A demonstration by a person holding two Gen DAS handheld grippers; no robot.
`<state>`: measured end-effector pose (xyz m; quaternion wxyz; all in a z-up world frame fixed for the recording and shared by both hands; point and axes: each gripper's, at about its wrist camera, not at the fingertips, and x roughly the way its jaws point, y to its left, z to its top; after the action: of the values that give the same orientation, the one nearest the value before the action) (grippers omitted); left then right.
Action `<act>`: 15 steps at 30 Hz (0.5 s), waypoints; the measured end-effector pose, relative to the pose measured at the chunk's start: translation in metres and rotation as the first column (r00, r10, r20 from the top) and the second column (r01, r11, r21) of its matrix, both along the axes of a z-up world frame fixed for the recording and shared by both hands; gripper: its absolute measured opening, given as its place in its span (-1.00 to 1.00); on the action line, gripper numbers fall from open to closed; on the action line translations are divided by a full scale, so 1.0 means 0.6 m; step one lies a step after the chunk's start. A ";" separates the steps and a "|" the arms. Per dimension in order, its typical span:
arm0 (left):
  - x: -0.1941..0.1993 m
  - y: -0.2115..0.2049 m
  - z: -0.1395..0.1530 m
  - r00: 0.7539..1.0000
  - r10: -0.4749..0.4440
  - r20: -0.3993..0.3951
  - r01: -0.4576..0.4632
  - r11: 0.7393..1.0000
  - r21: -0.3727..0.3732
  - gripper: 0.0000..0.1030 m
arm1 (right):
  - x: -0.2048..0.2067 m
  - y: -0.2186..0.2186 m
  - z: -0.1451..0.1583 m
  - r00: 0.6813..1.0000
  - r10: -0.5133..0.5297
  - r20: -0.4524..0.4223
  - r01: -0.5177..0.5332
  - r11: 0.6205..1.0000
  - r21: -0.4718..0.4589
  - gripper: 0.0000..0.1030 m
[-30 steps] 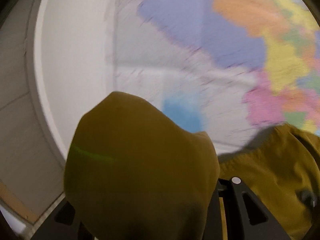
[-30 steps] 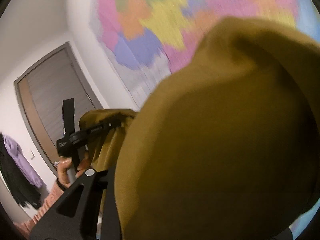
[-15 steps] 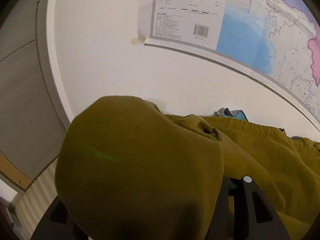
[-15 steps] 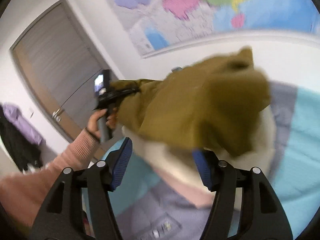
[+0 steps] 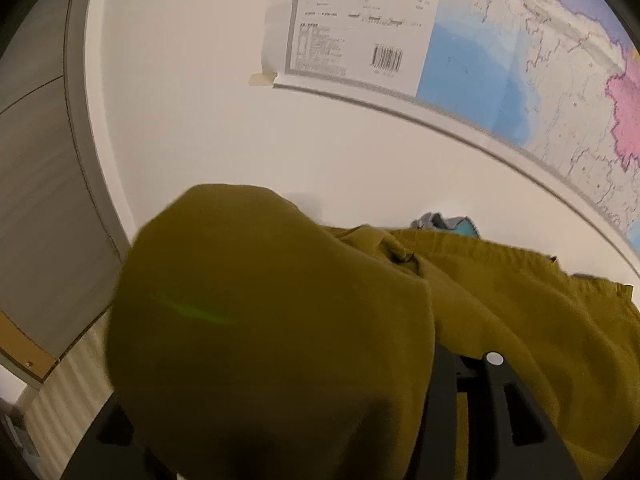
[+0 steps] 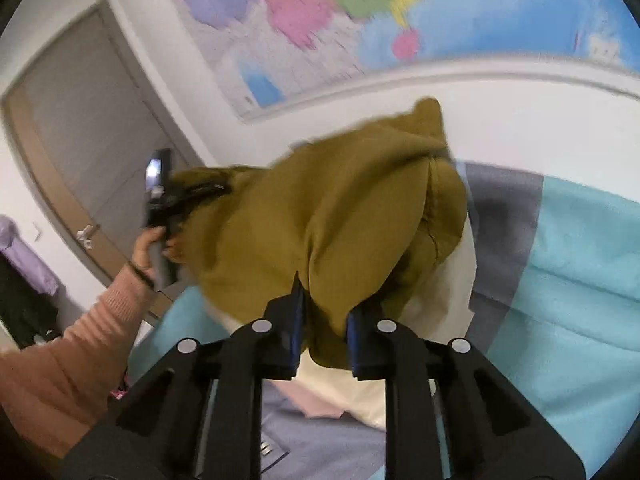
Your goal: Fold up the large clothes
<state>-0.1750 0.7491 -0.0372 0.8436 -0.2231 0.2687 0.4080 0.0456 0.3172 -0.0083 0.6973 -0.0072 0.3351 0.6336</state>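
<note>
Black right tool (image 6: 322, 322), blue pads (image 6: 297, 320), silver screws; ribbed pink sleeve (image 6: 76, 352), dark wristband (image 6: 140, 274).

Olive garment (image 6: 328, 216) is showing as matt woven cloth w/ soft creases; right hand-held gripper (image 6: 322, 326) is looking like matt black plastic; wall map (image 5: 500, 64) is reading as glossy paper.

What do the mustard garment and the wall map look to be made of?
Mustard garment: apparently soft matte woven cloth, cotton-like; it drapes in rounded folds with stitched seams. Wall map: seemingly printed paper with a slight sheen; fold creases show and a tape strip holds its corner.
</note>
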 end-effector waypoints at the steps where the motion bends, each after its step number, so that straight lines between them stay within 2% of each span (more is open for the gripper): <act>1: 0.001 0.000 0.004 1.000 -0.003 0.008 0.003 1.000 0.005 -0.16 | -0.007 -0.025 0.011 1.000 0.000 0.009 0.000 0.999 0.037 -0.70; 3: 0.004 -0.003 0.016 0.998 -0.026 0.057 0.025 1.000 0.007 -0.16 | -0.031 -0.057 0.022 1.000 0.013 0.008 -0.014 0.996 0.092 -0.71; 4: 0.007 -0.005 0.019 0.997 -0.034 0.070 0.034 0.999 0.009 -0.15 | -0.035 -0.072 0.010 1.000 -0.012 0.029 0.010 0.997 0.071 -0.71; 5: 0.013 -0.008 0.019 0.997 -0.035 0.067 0.033 0.999 0.023 -0.14 | -0.035 -0.065 -0.008 0.998 -0.042 0.046 0.042 0.999 0.004 -0.69; 6: 0.023 -0.010 0.014 0.999 -0.032 0.035 0.031 0.999 0.034 -0.05 | -0.035 -0.050 -0.027 0.998 -0.051 0.028 0.052 0.998 -0.042 -0.67; 8: 0.034 -0.009 0.002 0.999 -0.015 -0.032 0.017 0.999 0.036 0.00 | -0.024 -0.041 -0.058 0.997 -0.070 -0.018 0.068 0.992 -0.107 -0.52; 9: 0.032 -0.009 -0.002 0.999 -0.009 -0.050 0.011 0.999 0.037 0.09 | -0.025 -0.040 -0.057 0.997 -0.074 -0.011 0.073 0.992 -0.105 -0.47; 11: 0.018 -0.012 0.000 0.997 0.012 -0.077 -0.008 0.998 0.057 0.38 | -0.027 -0.046 -0.042 0.995 -0.102 0.020 0.103 0.989 -0.102 -0.02; 15: -0.038 -0.040 0.031 0.997 0.019 -0.069 -0.011 0.992 0.122 0.58 | -0.032 -0.066 0.013 0.983 -0.154 0.103 0.160 0.986 -0.047 0.05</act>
<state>-0.1980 0.7250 -0.0183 0.8426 -0.1589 0.2711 0.4374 0.0265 0.2775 -0.0004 0.7604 -0.0313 0.3168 0.5662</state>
